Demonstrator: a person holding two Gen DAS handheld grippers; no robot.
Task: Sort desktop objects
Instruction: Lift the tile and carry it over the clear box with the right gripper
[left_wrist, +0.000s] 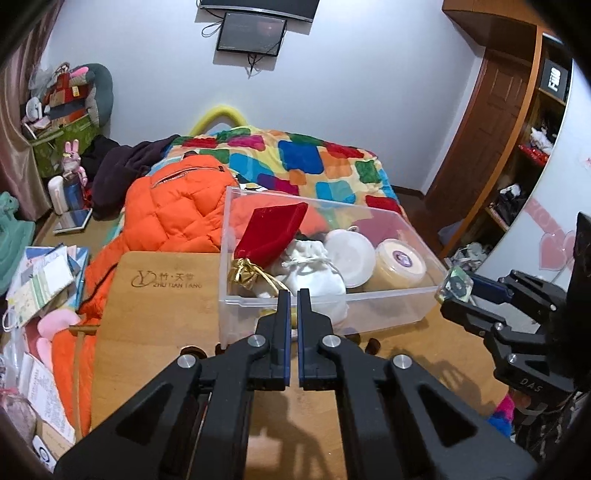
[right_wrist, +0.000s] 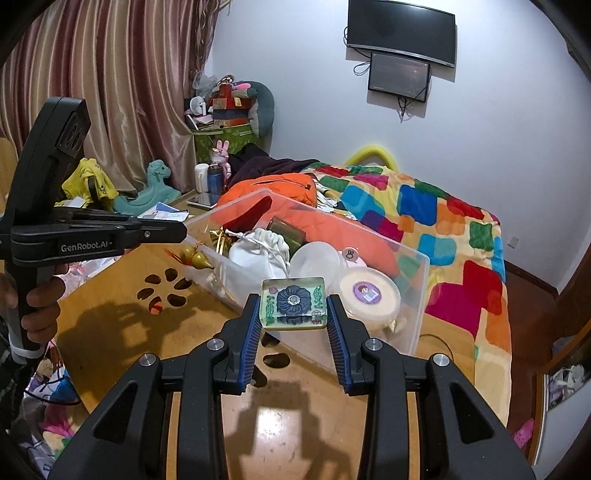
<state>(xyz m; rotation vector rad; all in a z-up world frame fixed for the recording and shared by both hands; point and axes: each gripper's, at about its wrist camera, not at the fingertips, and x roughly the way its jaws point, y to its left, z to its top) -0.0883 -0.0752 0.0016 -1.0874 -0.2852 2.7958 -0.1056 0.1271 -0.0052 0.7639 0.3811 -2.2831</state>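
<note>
A clear plastic bin (left_wrist: 399, 310) (right_wrist: 419, 295) stands on the wooden table (left_wrist: 155, 317) (right_wrist: 110, 314). It holds a red velvet pouch (left_wrist: 275, 234), a gold pouch (left_wrist: 242, 275), a white drawstring bag (left_wrist: 317, 278) (right_wrist: 258, 254), a white lid (left_wrist: 349, 254) (right_wrist: 317, 258) and a round cream tub (left_wrist: 400, 267) (right_wrist: 369, 299). My right gripper (right_wrist: 293, 306) (left_wrist: 456, 291) is shut on a square clear resin block with a dark flower (right_wrist: 293, 302) (left_wrist: 455, 286), just above the bin's near corner. My left gripper (left_wrist: 293, 295) (right_wrist: 177, 230) is shut and empty before the bin.
A small yellow gourd charm (right_wrist: 195, 258) lies on the table beside the bin. Behind is a bed with an orange jacket (left_wrist: 177, 210) and a colourful quilt (left_wrist: 314, 162). Papers (left_wrist: 40, 280) and clutter lie left of the table.
</note>
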